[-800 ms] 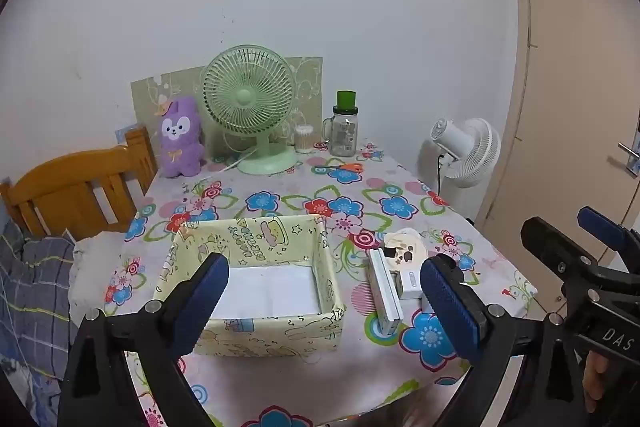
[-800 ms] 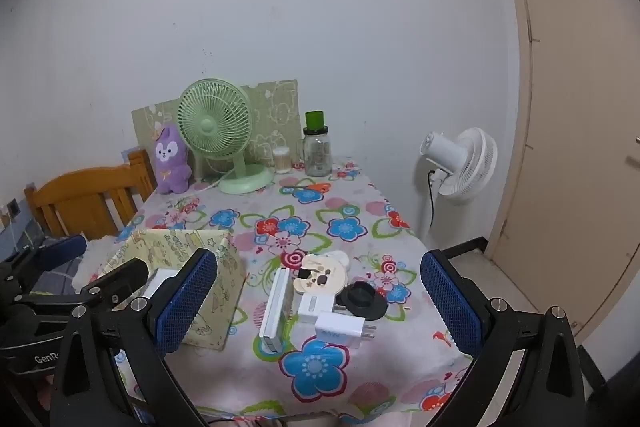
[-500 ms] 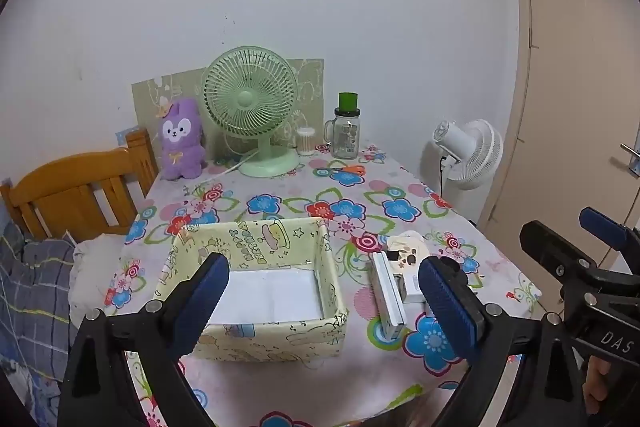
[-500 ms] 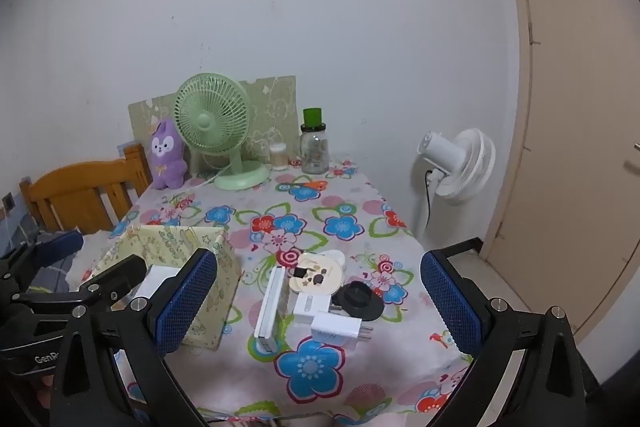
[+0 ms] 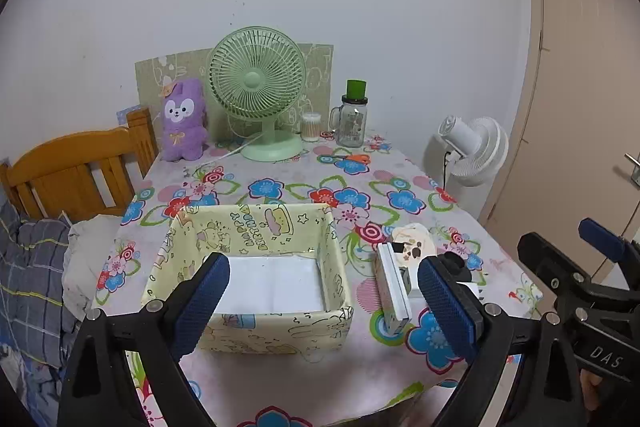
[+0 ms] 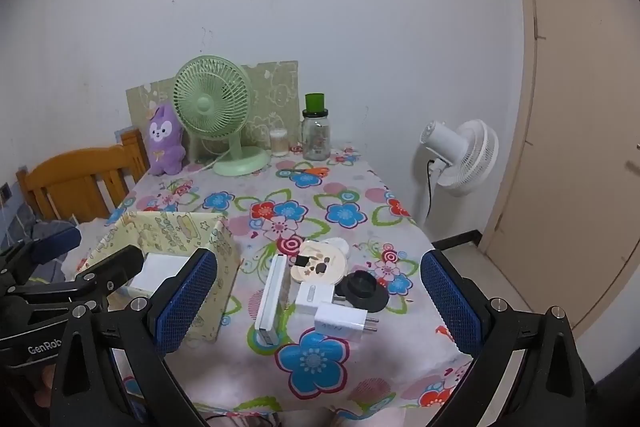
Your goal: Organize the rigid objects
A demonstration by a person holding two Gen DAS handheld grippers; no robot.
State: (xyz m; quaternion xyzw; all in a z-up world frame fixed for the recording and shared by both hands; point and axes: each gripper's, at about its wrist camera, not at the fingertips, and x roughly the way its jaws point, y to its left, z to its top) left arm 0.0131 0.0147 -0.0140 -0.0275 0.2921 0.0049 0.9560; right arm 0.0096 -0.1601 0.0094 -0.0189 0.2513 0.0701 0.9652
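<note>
Judging the charger (image 6: 341,321) light, stiff and slick, we'd pinch its flat sides; both grippers, left (image 5: 323,311) and right (image 6: 318,305), hang spread wide, empty.

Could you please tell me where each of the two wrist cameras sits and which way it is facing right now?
Left wrist: on the left gripper, looking forward and down at the yellow storage box; its open blue-padded fingers frame it, right gripper at right.
Right wrist: on the right gripper, facing the white charger and black round piece; left gripper at left.
Shared: box, green desk fan, floral tablecloth.
</note>
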